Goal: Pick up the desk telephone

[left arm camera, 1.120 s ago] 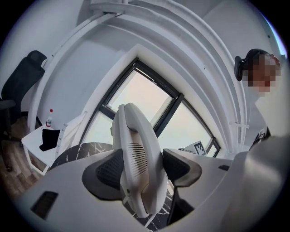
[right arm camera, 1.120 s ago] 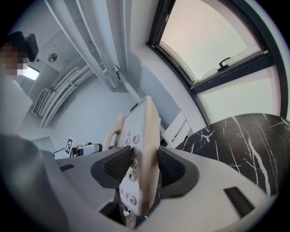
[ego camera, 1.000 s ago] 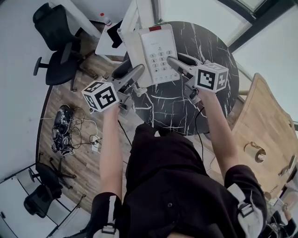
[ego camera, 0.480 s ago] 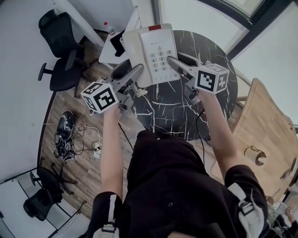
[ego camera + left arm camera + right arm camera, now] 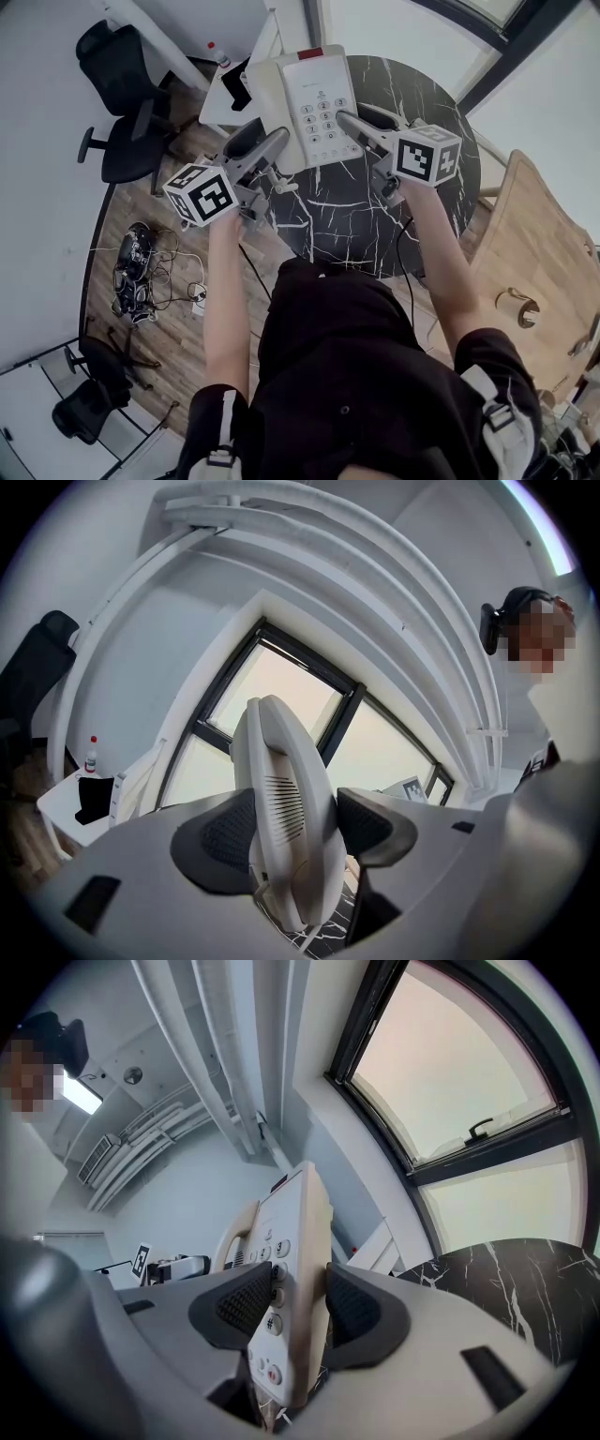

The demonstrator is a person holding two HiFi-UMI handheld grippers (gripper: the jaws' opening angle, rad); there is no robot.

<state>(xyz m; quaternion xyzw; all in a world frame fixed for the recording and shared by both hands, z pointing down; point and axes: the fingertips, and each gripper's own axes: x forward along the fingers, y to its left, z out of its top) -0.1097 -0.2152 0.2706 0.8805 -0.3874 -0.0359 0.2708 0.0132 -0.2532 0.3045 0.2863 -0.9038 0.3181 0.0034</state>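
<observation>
The desk telephone (image 5: 314, 108) is clamped at opposite edges by the left gripper (image 5: 278, 142) and right gripper (image 5: 349, 123). Apparently clear of the table (image 5: 427, 89) beneath them, it must next be held level.

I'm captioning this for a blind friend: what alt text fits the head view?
A person holds a white desk telephone above a round black marbled table, the left gripper clamped on its handset side, the right gripper on its keypad side. Black office chairs stand on the wood floor to the left.
</observation>
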